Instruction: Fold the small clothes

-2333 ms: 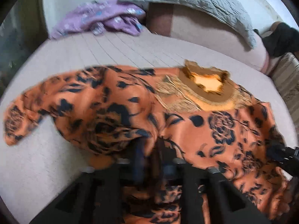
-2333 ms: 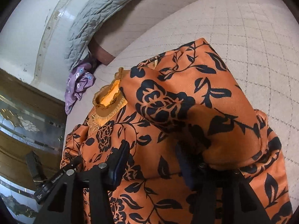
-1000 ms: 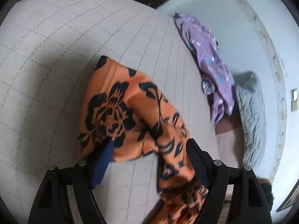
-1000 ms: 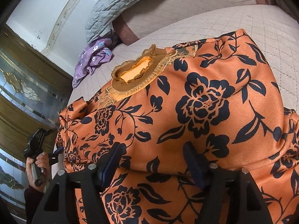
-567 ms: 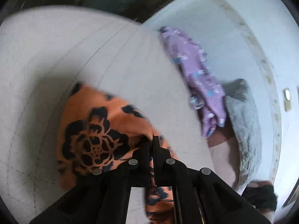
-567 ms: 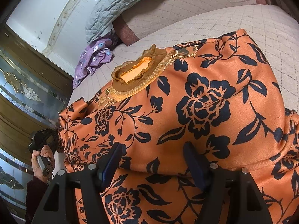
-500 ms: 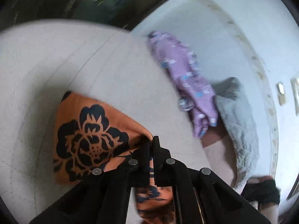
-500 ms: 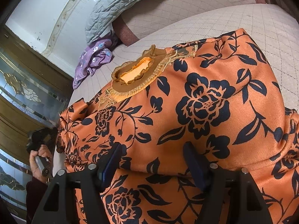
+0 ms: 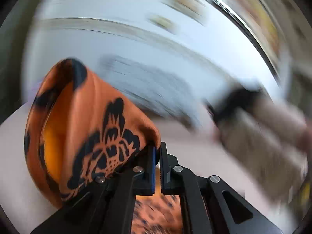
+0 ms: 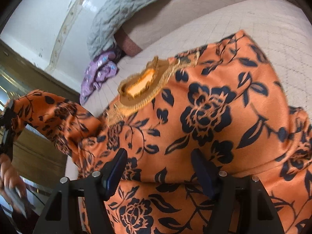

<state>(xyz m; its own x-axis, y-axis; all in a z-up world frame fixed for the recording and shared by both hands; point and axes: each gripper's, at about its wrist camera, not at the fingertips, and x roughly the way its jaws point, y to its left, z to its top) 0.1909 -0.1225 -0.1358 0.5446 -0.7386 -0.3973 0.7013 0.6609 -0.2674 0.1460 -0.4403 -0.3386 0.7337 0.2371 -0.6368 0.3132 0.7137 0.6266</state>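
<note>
An orange garment with black flowers lies spread on the bed, its frilled collar facing up. My left gripper is shut on the cuff of one sleeve, which hangs over its left finger; this view is heavily blurred. The right wrist view shows that sleeve lifted off the bed at the far left, with a hand below it. My right gripper stands open low over the garment's body, with fabric lying under its spread fingers and nothing pinched.
A purple garment lies crumpled at the far end of the cream quilted bed. Behind it a grey quilted blanket drapes a cushion by the white wall. A wood and glass door stands at the left.
My left gripper closed on the sleeve cuff, then rose fast and rolled, carrying the sleeve up off the bed. The right gripper stayed open in place over the garment.
</note>
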